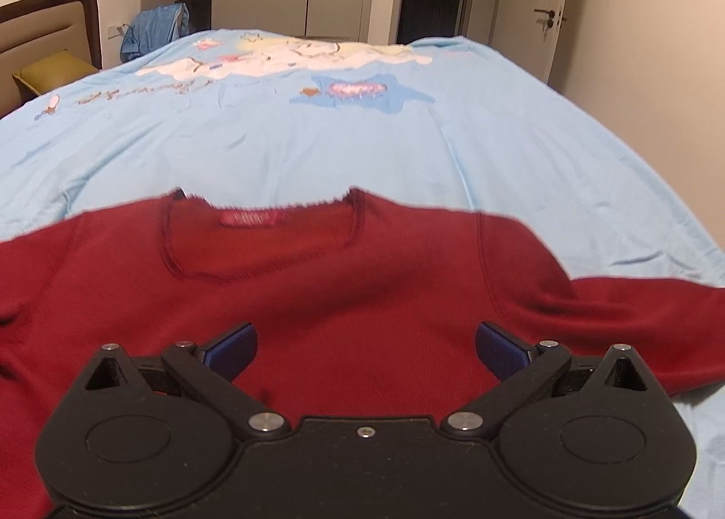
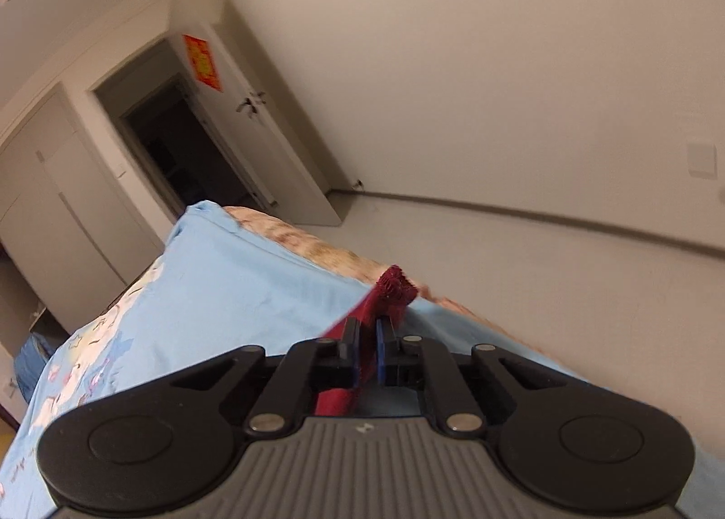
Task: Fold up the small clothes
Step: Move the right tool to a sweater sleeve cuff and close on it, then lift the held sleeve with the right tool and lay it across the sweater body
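Left wrist view looks down over a dark red sweater (image 1: 362, 292) spread flat on a bed covered by a light blue sheet (image 1: 408, 147) with a cartoon print. The sweater lies front up, its round neckline and pink label toward the far side, 1 sleeve stretching off to the right and the other off to the left. The left gripper (image 1: 366, 349) hovers over the sweater's near middle with its 2 blue-padded fingers (image 1: 231, 349) spread wide apart and nothing between them.

Right wrist view is tilted, showing the right edge of the bed, a pale wall and a door (image 2: 253, 134) with a red paper square on it. The right gripper (image 2: 368, 338) has its fingers clenched on a strip of the sweater (image 2: 394, 288): red knit runs between the blue pads, and a ribbed bunch, apparently a cuff, sticks out just beyond the tips. This held end sits at the right edge of the bed, over the sheet (image 2: 235, 283).

A blue cloth (image 1: 156, 27) hangs at the far left beside the headboard (image 1: 54, 21).
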The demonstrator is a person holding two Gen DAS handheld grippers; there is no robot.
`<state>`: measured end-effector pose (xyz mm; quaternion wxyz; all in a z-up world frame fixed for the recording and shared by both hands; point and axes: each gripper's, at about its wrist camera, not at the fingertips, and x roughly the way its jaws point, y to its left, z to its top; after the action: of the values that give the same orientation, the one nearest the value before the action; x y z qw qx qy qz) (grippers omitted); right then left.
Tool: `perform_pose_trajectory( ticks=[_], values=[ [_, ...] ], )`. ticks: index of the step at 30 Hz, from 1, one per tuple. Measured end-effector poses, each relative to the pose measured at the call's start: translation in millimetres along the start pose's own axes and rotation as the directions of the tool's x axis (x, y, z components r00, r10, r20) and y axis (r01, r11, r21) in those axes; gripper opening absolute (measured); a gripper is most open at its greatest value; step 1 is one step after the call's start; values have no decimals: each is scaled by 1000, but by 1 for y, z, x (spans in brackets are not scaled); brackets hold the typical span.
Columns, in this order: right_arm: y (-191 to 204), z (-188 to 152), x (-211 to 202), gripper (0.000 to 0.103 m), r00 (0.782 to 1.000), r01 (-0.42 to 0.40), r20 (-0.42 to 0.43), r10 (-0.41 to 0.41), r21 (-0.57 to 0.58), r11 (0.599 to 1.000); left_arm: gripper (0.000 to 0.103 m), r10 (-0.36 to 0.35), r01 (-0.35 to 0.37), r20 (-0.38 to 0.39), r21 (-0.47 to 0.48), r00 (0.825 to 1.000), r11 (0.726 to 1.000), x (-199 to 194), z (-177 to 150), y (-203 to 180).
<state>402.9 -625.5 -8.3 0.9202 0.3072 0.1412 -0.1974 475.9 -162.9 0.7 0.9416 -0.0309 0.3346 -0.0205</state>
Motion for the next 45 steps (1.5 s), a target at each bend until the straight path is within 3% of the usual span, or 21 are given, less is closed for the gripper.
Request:
perform_pose_trajectory(
  ticks=[7,12,19,24,30,38,45],
  values=[
    [83,11,-31,7,987,-138,51,149,-175,975,102,-1,2,61,-24,998,1000,-37,20,34],
    [155,6,-51,7,959,-258,39,281,-292,921,102,27,-20,97,-66,995,998,-60,31,69],
    [260,-18,-80,7,885,-434,-28,465,-414,800,102,92,-70,146,-150,985,986,-92,40,131],
    [332,-57,-99,7,830,-519,-98,549,-499,695,102,141,-108,154,-210,978,972,-110,36,174],
    [398,-133,-110,7,792,-584,-214,572,-539,607,102,194,-148,150,-271,969,951,-126,25,223],
    [446,-257,-125,6,788,-598,-350,507,-633,492,102,259,-199,131,-356,957,913,-139,8,282],
    [456,-326,-137,6,775,-621,-454,439,-674,400,102,277,-219,101,-388,956,895,-136,-8,307]
  ],
)
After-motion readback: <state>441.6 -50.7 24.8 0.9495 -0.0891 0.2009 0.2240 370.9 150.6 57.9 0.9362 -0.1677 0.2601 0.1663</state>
